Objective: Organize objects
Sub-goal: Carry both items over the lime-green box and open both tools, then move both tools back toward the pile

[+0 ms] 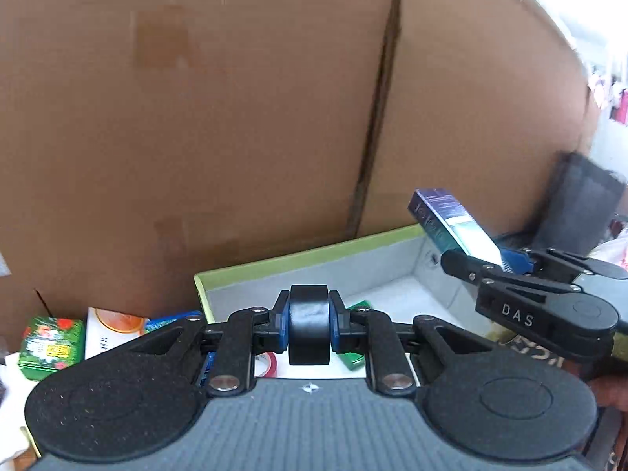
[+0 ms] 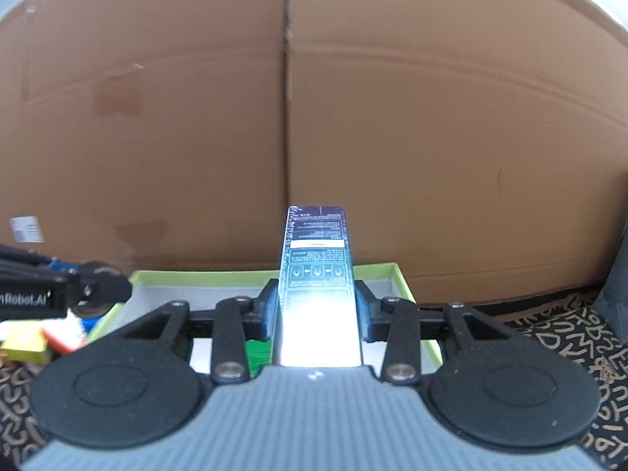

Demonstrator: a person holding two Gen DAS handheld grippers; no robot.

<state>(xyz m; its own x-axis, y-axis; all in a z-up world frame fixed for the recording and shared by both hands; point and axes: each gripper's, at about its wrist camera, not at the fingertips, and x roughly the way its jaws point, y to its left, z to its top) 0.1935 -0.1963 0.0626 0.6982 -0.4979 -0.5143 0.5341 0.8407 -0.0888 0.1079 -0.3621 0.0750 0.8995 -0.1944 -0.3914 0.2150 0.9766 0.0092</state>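
Left wrist view: my left gripper (image 1: 309,324) clamps a black roll (image 1: 309,325); my right gripper (image 2: 318,314) clamps a dark carton (image 2: 317,271). Beyond both fingertips lies the green-rimmed box (image 1: 298,261); I should lower both gently inside.

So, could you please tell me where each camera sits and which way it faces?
Left wrist: on the left claw, facing the cardboard wall over the green-rimmed tray; it grips a black roll; the right claw shows at right.
Right wrist: on the right claw, facing the same wall, gripping a dark carton; the left claw shows at left.
Shared: wall, tray, carton, both claws.
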